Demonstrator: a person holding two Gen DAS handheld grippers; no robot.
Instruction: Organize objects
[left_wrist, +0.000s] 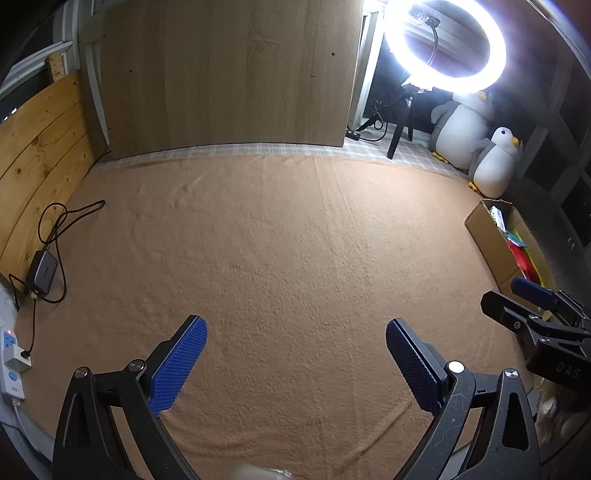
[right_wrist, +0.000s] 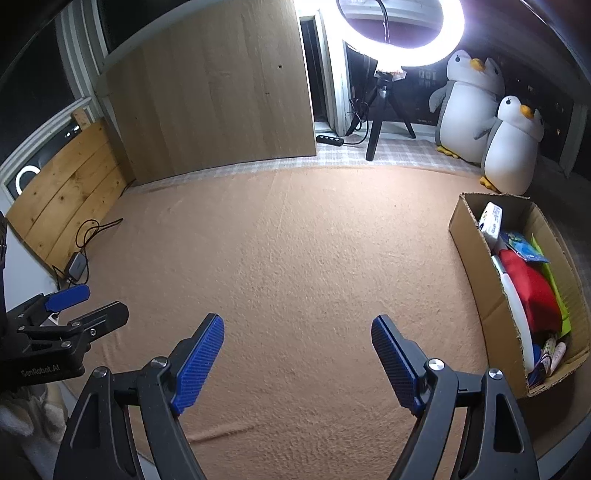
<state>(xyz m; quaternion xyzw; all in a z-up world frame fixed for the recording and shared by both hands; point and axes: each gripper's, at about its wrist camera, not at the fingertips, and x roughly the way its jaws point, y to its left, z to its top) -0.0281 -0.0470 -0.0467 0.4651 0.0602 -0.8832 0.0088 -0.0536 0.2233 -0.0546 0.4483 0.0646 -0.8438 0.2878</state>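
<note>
Both the left gripper (left_wrist: 295, 365) and the right gripper (right_wrist: 297, 363) hang with their jaws wide apart and nothing between them, over a bare peach blanket (right_wrist: 295, 258). The things to organize lie packed in an open cardboard box (right_wrist: 476, 251) at the blanket's right edge: a red fabric piece (right_wrist: 532, 295), a white packet (right_wrist: 491, 218), a blue-green packet (right_wrist: 521, 247) and small items at the near end. They look light and mostly soft or crinkly, so a pinch on an exposed edge or fold should hold, though glossy packets may slip and the thin-walled box itself is best taken by its rim.
</note>
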